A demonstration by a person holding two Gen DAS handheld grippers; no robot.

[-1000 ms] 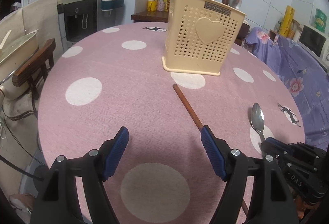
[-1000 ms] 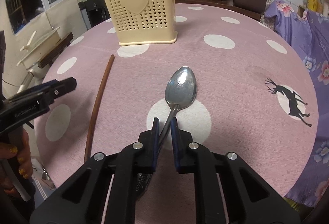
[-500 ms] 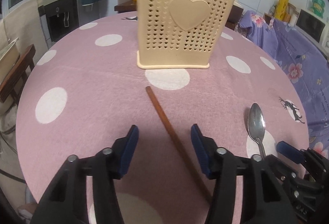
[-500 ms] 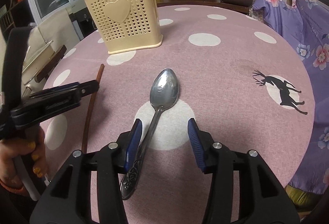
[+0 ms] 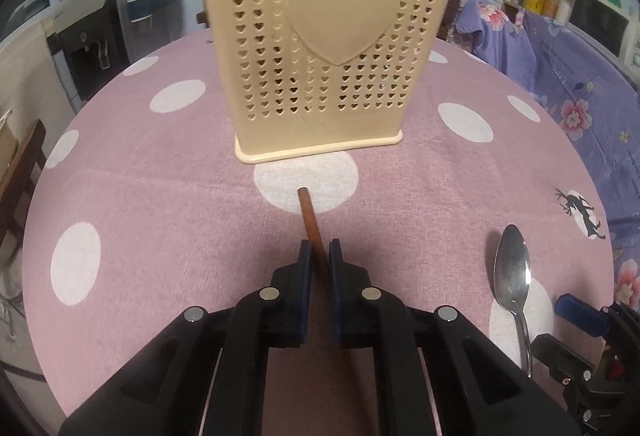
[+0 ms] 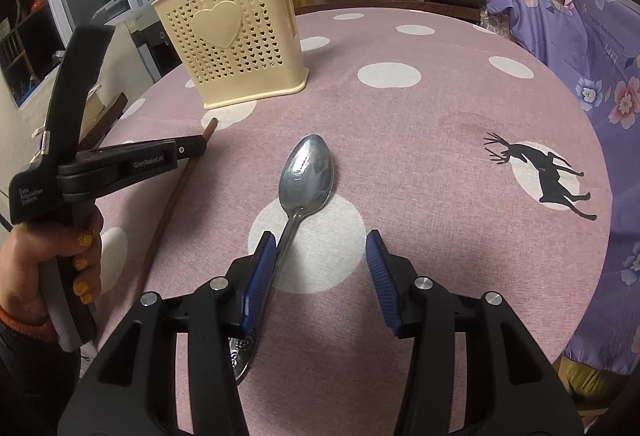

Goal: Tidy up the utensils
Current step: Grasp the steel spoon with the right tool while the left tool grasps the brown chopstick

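Nearest in the left wrist view, the left gripper (image 5: 318,250) has its blue pads pressed together on the brown chopstick (image 5: 309,214), which lies on the pink polka-dot tablecloth (image 5: 160,204) with its far tip on a white dot just short of the holder. The right gripper (image 6: 321,250) sits low over the cloth with its fingers spread wide — the spoon (image 6: 306,176) lies between them, its handle just beside the left pad, its bowl pointing away over a white dot. Whether that pad touches the handle cannot be told. Farther off stands the cream utensil holder (image 5: 320,48), upright, pierced with small hearts — a few utensils poke from its top in the right wrist view.
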